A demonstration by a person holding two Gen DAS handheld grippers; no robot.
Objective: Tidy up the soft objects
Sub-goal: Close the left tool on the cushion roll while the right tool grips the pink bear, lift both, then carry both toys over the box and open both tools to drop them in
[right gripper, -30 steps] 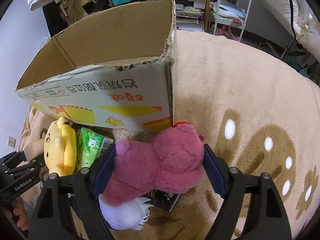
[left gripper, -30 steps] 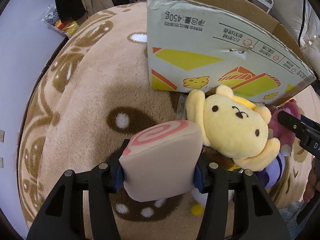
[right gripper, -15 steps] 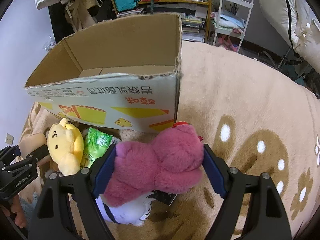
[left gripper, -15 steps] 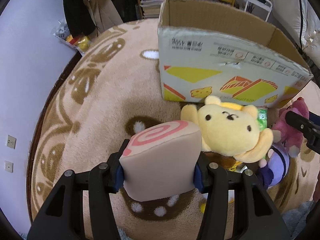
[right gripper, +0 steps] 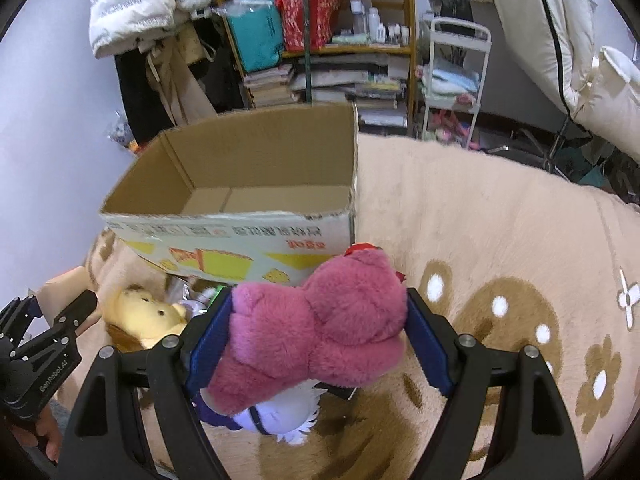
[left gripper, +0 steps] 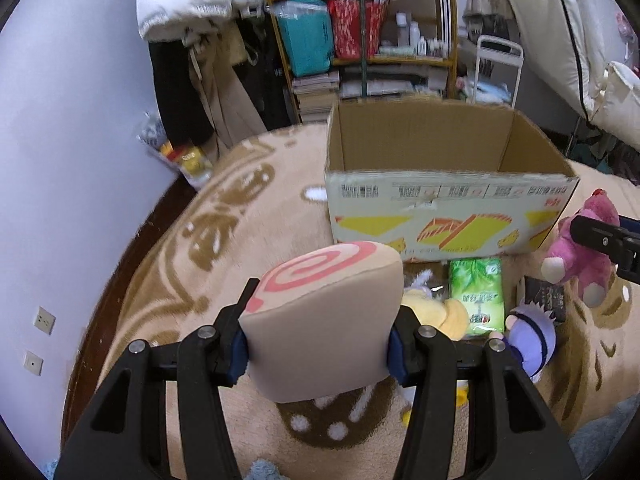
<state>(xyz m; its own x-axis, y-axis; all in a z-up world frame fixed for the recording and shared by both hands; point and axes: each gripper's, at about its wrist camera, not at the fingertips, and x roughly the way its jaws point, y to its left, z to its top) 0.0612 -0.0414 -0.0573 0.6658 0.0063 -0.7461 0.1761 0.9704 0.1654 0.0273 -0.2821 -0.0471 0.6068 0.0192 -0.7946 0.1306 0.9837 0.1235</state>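
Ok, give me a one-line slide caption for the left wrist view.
Left gripper clamps a swirl-topped cushion before an open cardboard box.

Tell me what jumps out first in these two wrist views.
The left gripper is clamped on a tan swirl cushion, and the right gripper on a pink plush, both low in their views. Beyond them an open cardboard box sits on the beige rug, showing nothing inside. A yellow bear plush, green tissue pack and purple plush lie before it.
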